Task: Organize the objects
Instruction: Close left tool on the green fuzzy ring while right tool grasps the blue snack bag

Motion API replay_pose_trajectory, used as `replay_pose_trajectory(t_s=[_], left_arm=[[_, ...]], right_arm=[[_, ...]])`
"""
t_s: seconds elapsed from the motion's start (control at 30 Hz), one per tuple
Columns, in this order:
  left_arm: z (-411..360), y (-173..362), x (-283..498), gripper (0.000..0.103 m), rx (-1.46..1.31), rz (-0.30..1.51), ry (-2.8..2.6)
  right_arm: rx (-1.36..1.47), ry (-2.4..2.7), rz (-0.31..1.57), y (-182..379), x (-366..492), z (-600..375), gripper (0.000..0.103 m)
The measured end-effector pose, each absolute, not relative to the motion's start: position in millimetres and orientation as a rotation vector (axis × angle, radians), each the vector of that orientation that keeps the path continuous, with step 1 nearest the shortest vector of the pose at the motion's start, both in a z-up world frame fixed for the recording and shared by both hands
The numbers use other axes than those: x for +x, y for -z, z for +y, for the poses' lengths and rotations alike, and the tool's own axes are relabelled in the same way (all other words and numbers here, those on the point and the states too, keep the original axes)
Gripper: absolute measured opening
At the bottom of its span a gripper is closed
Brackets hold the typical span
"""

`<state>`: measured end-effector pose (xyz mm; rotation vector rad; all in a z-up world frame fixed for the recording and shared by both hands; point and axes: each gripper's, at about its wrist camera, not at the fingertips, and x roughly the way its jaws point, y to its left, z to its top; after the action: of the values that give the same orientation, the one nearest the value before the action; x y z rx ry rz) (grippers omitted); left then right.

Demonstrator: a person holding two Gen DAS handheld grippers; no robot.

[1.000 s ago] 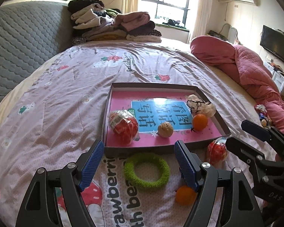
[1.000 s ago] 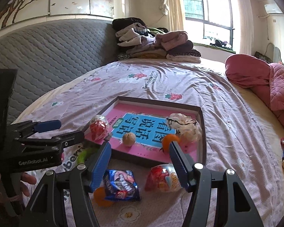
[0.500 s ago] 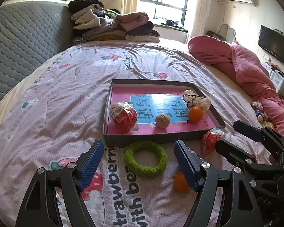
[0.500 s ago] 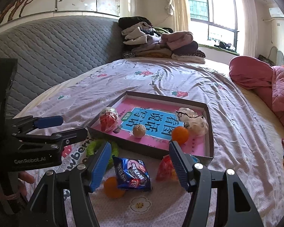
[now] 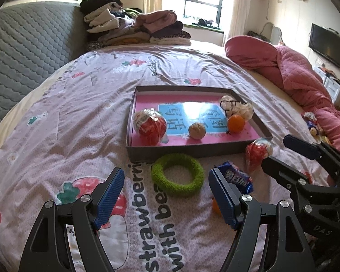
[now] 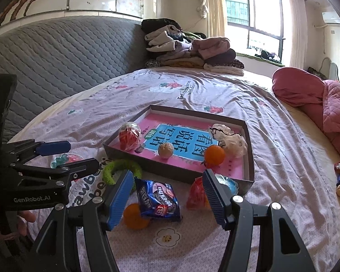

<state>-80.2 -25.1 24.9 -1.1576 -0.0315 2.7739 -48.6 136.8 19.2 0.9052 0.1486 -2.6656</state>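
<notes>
Roughly halfway, I'd say. The shallow grey cardboard tray (image 6: pixel 249 131) on the bed already holds four things. The fuzzy green ring (image 5: pixel 177 177), blue cookie packet (image 6: pixel 157 198), loose orange (image 6: pixel 134 217) and red snack bag (image 5: pixel 257 151) lie outside, just beside it. The left gripper (image 5: pixel 165 195) and right gripper (image 6: pixel 167 195) are both spread wide, empty.

Both wrist cameras look low and forward across the bed (image 5: pixel 83 113), facing the shallow box (image 5: pixel 192 150) from near; the right view sits seemingly farther right, both sharing it.

Grey quilted headboard (image 6: pixel 56 52); sunlit window (image 5: pixel 192 0), wall television (image 5: pixel 328 45), folded clothes (image 6: pixel 188 49)
</notes>
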Motion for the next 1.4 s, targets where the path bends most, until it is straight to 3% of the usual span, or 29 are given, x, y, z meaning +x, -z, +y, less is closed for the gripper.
replay_pose_trajectory(t_s=[0.97, 1.4], left_arm=[[-27.1, 5.1, -92.0, 0.078, -1.284, 0.057, -2.757], [-27.6, 15.9, -101.1, 0.078, -1.345, 0.033, -2.74]], right_arm=[[0.985, 2.642, 0.331, 15.0, -44.1, 106.4, 0.063], [1.031, 2.646, 0.32, 24.0, -51.3, 109.4, 0.063]])
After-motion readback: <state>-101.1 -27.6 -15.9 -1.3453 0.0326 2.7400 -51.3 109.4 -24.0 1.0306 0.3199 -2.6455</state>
